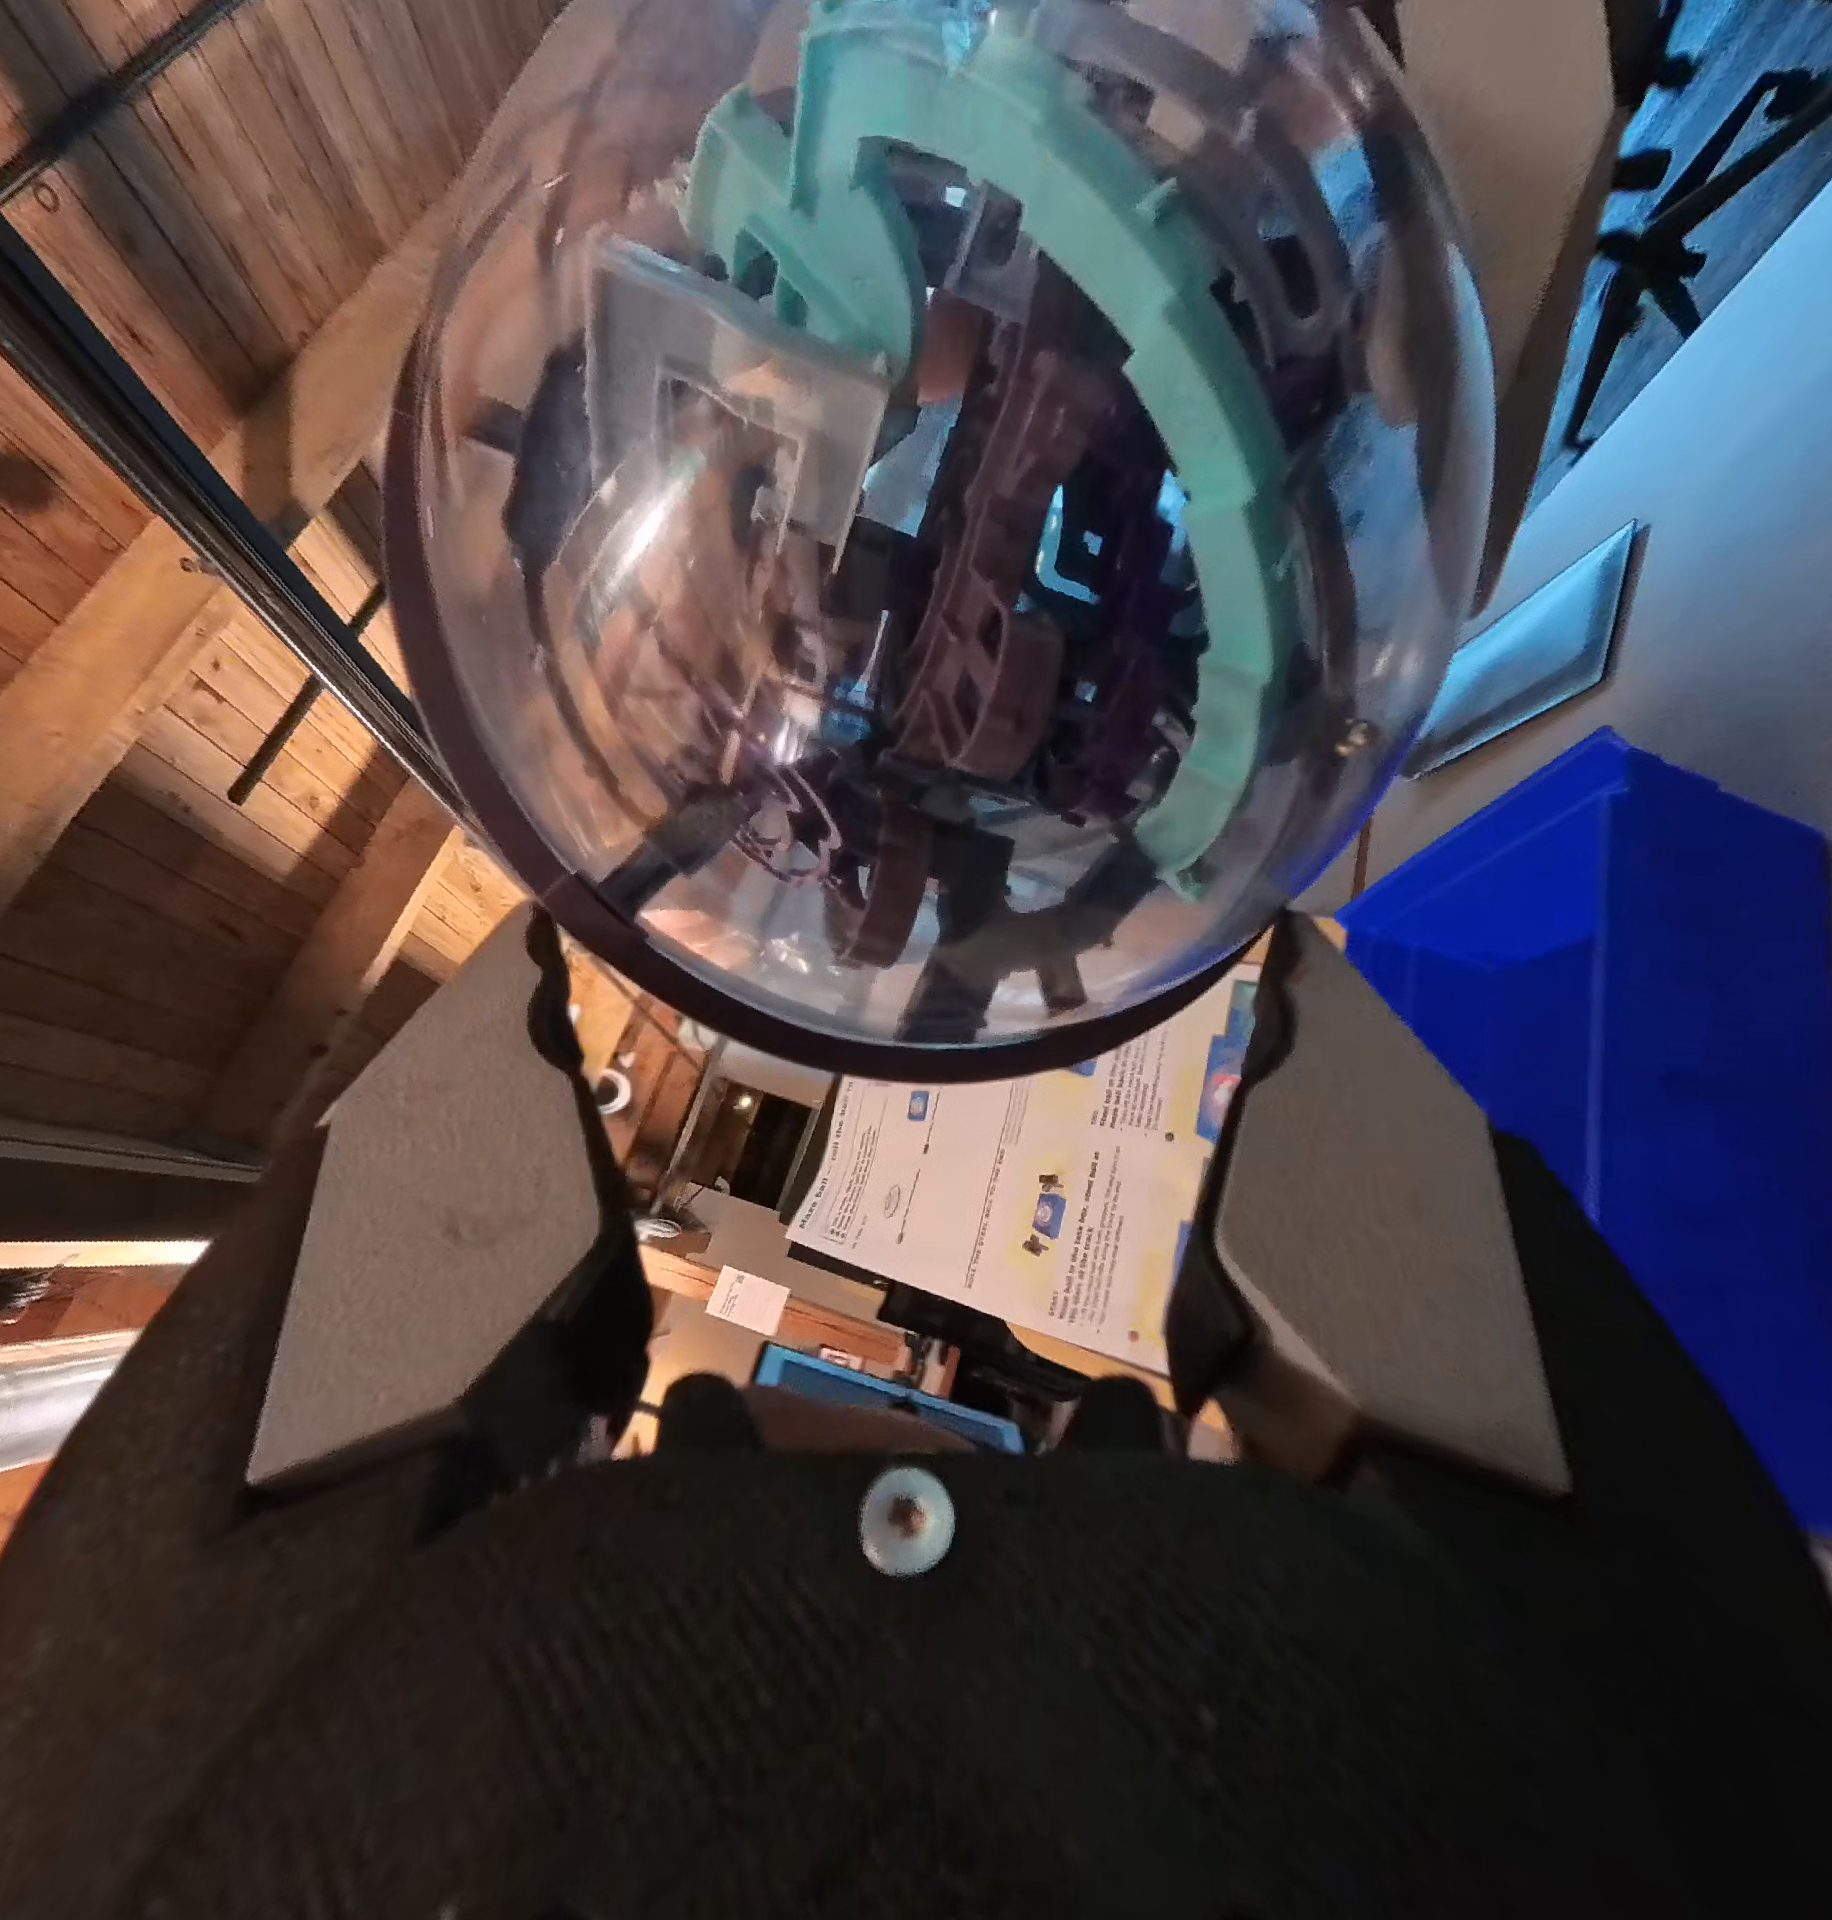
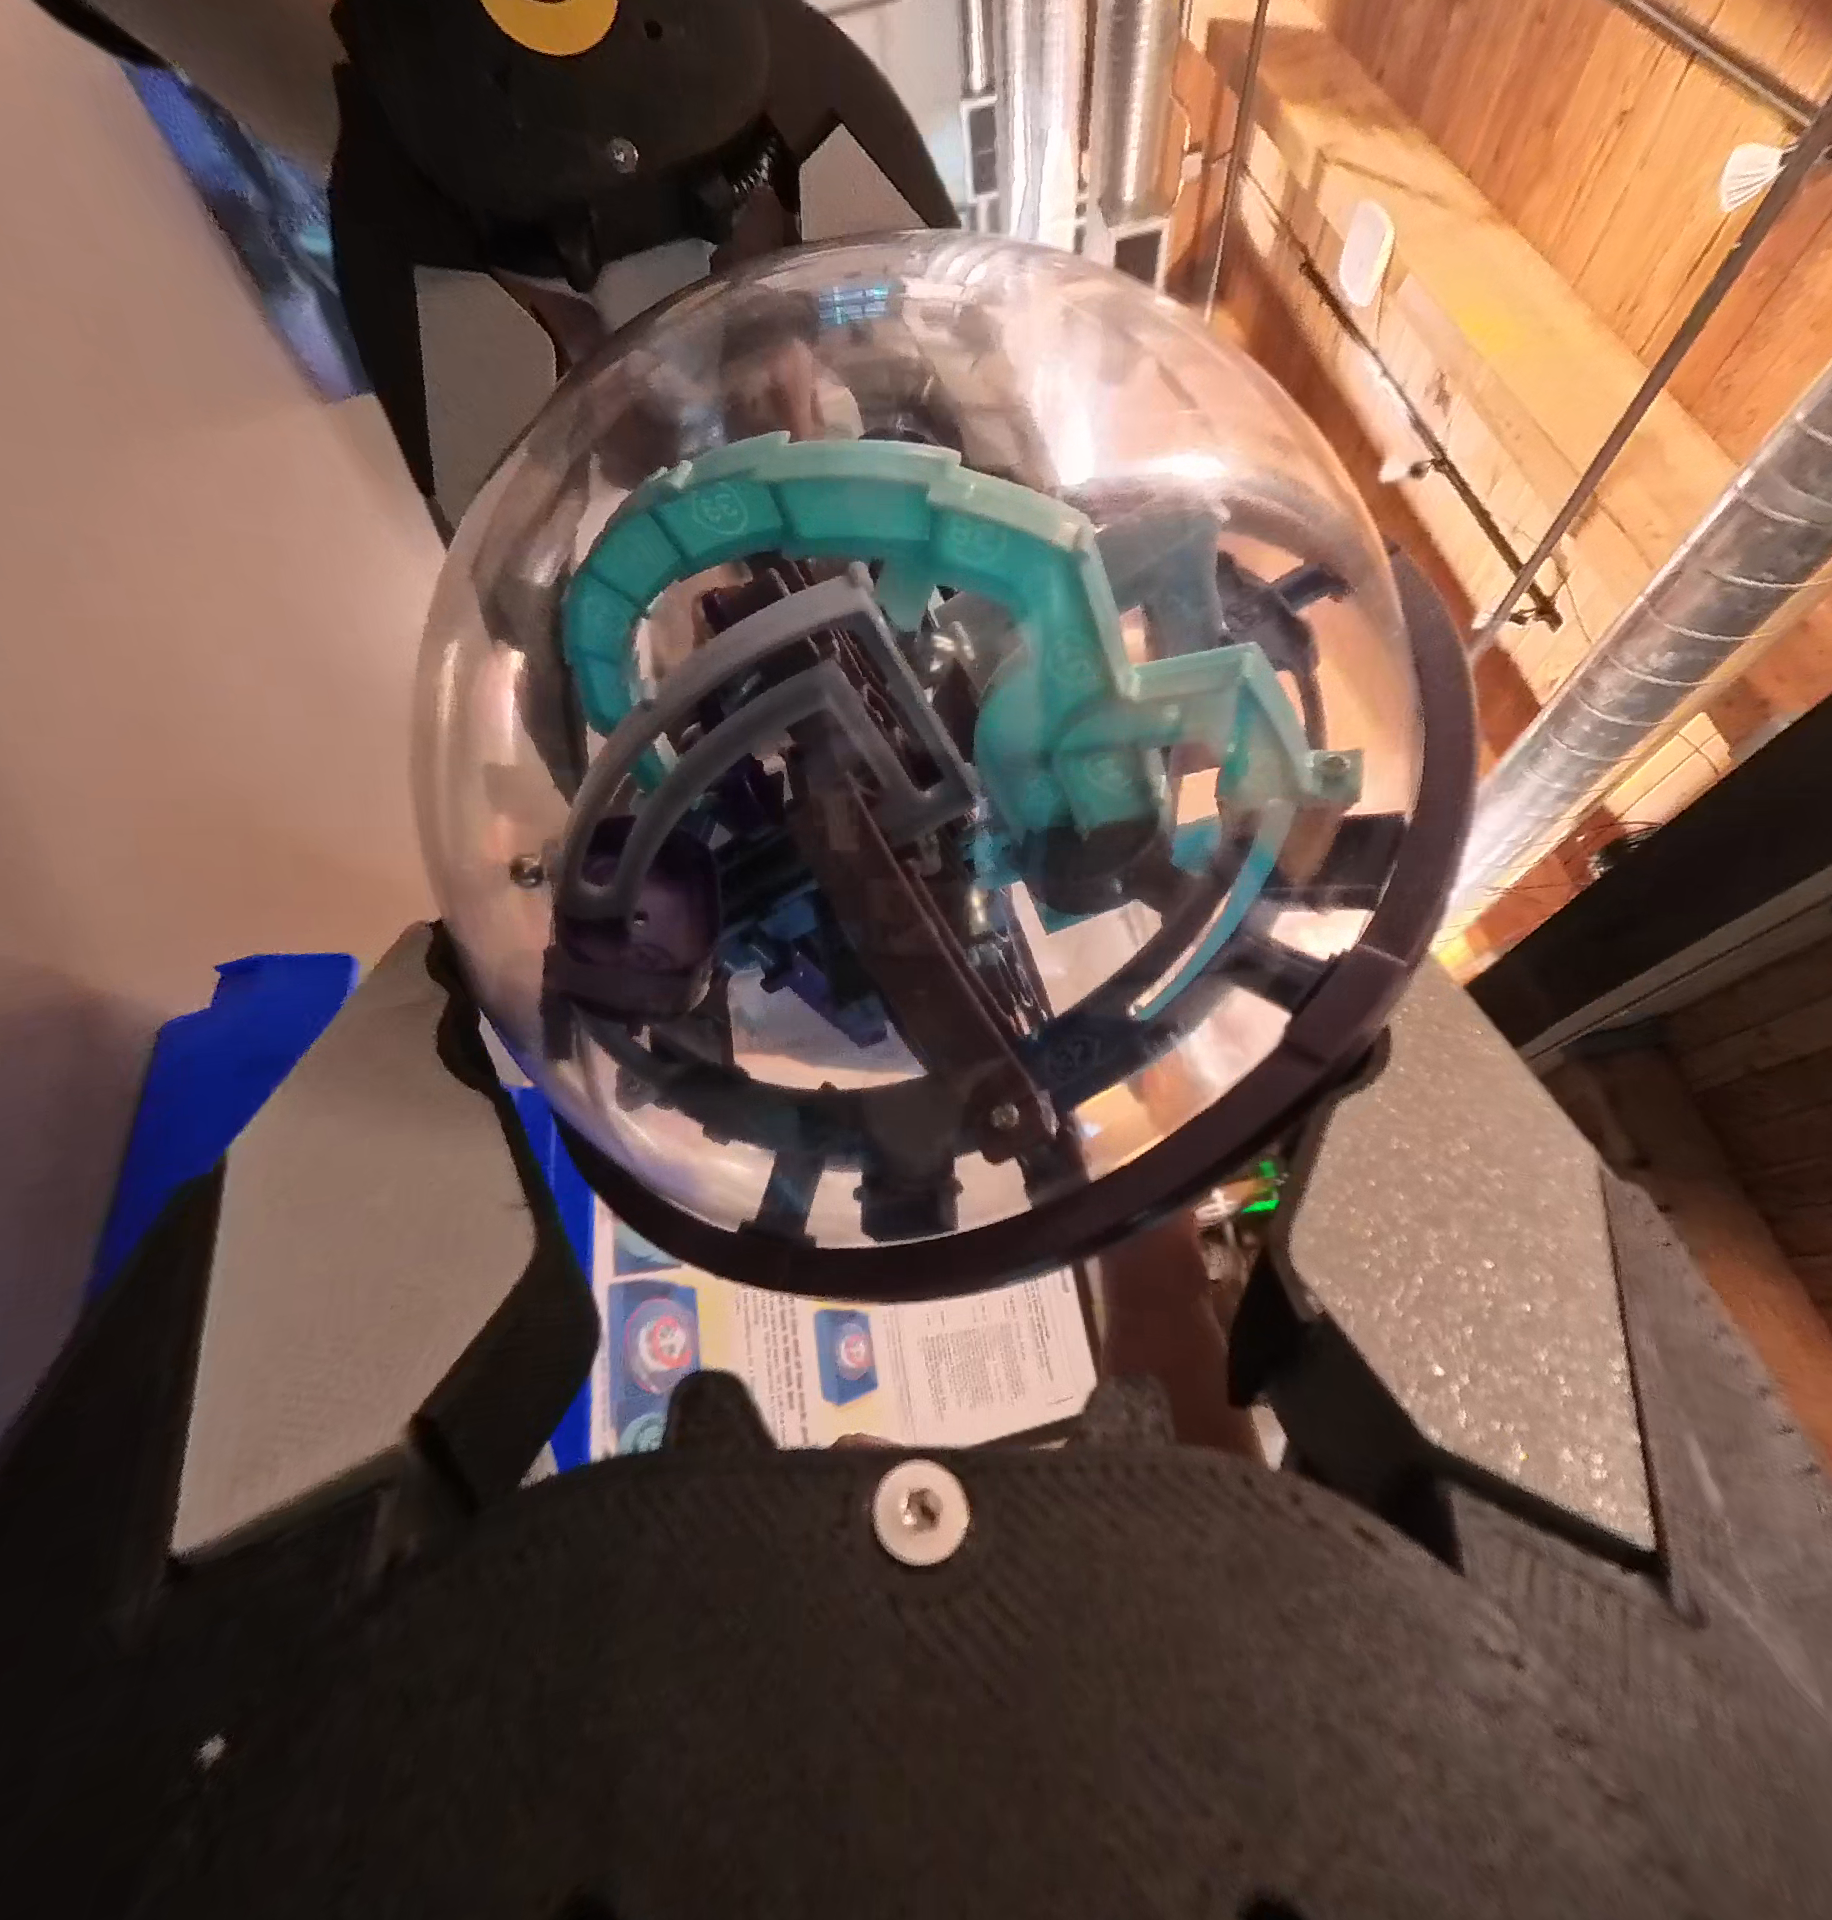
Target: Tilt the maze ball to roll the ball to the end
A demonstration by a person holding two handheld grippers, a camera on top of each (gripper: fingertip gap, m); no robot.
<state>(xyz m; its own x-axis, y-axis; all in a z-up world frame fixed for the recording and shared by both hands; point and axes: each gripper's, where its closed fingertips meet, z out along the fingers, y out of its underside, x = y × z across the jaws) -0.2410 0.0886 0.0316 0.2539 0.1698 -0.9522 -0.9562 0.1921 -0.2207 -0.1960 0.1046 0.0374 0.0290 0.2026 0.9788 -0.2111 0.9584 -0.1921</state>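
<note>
The maze ball (image 1: pixel 922 520) is a clear sphere with a dark ring around it and teal, grey and dark purple tracks inside. It is held up in the air between both grippers. My left gripper (image 1: pixel 907 940) is shut on it, with both fingertips (image 1: pixel 543 940) pressed on the dark ring. My right gripper (image 2: pixel 912 1008) is shut on the maze ball (image 2: pixel 933 748) from the opposite side, its fingertips (image 2: pixel 444 977) against the shell and ring. The left gripper (image 2: pixel 579 125) also shows behind the sphere in the right wrist view. A small metal bead (image 2: pixel 525 871) sits by the grey track; I cannot tell whether it is the ball.
A blue bin (image 1: pixel 1639 1039) stands to one side, and it also shows in the right wrist view (image 2: pixel 195 1091). A printed instruction sheet (image 1: pixel 1005 1216) lies below the sphere. Wooden beams (image 1: pixel 164 520) and a silver duct (image 2: pixel 1670 582) are in the background.
</note>
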